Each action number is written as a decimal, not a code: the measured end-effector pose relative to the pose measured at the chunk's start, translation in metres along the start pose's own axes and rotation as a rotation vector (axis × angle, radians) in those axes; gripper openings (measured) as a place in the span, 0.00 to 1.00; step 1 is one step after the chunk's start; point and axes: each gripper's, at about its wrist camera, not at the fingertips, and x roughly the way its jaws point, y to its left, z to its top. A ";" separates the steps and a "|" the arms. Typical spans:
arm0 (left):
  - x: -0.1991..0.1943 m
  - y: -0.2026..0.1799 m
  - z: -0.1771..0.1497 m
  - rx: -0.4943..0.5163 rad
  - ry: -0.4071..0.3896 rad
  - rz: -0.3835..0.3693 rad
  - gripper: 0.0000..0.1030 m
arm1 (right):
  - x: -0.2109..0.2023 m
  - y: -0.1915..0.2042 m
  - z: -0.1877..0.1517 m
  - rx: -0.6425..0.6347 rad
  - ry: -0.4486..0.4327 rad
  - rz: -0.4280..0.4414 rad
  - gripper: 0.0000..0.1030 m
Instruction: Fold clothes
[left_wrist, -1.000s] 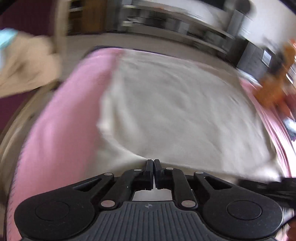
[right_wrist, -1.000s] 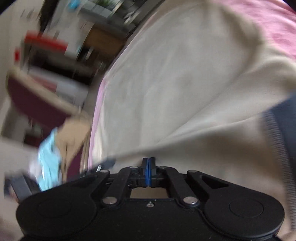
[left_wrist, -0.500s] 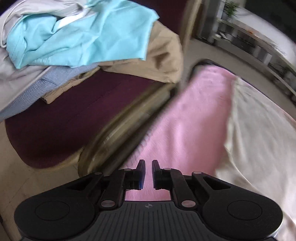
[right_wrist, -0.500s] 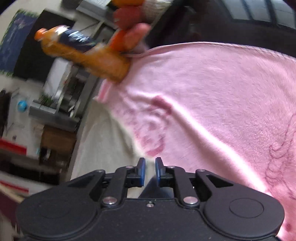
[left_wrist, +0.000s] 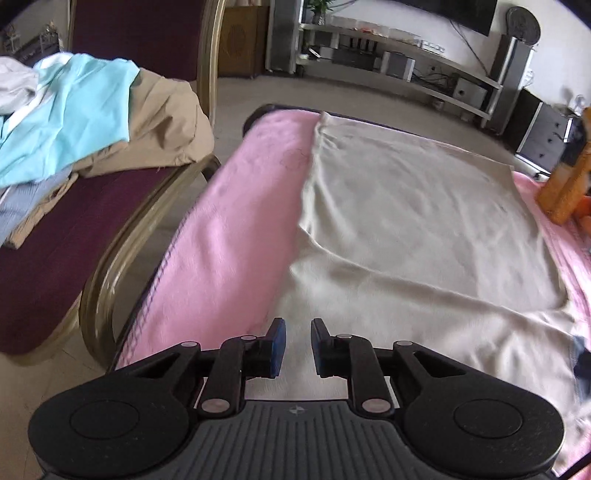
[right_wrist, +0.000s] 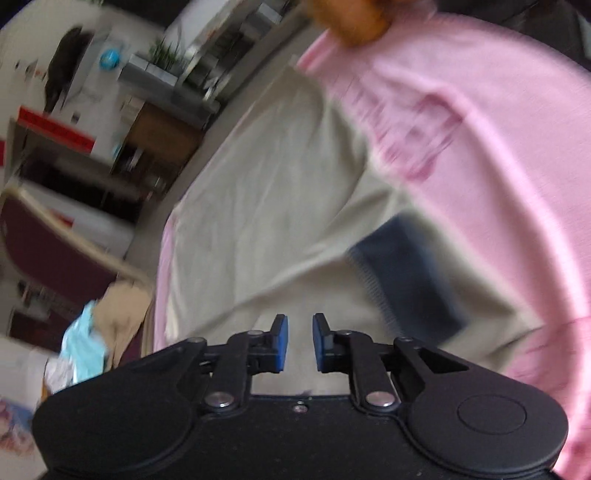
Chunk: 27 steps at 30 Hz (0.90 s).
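Note:
A beige garment (left_wrist: 406, 206) lies spread on a pink blanket (left_wrist: 229, 240), with a crease running across its near part. It has a dark navy trim (right_wrist: 406, 266) at one end, blurred in the right wrist view. My left gripper (left_wrist: 298, 325) hovers over the garment's near left edge. Its jaws are opening and nothing is between them. My right gripper (right_wrist: 300, 319) hangs above the beige garment (right_wrist: 280, 206) near the navy trim, with its jaws a little apart and empty.
Left of the blanket stands a maroon chair (left_wrist: 66, 236) with a brass frame, bearing a pile of turquoise, tan and white clothes (left_wrist: 85, 110). An orange object (left_wrist: 565, 184) sits at the blanket's right side. Low shelves (left_wrist: 399, 62) line the far wall.
A second ago both grippers were shut at the beige garment's edge. They have let go and their jaws now stand apart. The left view swung toward the chair and back over the garment.

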 end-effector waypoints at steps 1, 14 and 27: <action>0.008 0.002 0.001 -0.011 0.021 -0.003 0.17 | 0.006 0.001 -0.001 -0.006 0.020 0.001 0.15; 0.003 0.059 -0.011 -0.222 0.092 0.247 0.15 | -0.023 -0.061 0.002 0.261 -0.158 -0.134 0.00; -0.051 -0.022 -0.056 0.088 0.040 -0.064 0.17 | -0.052 -0.008 -0.054 -0.090 -0.153 -0.139 0.11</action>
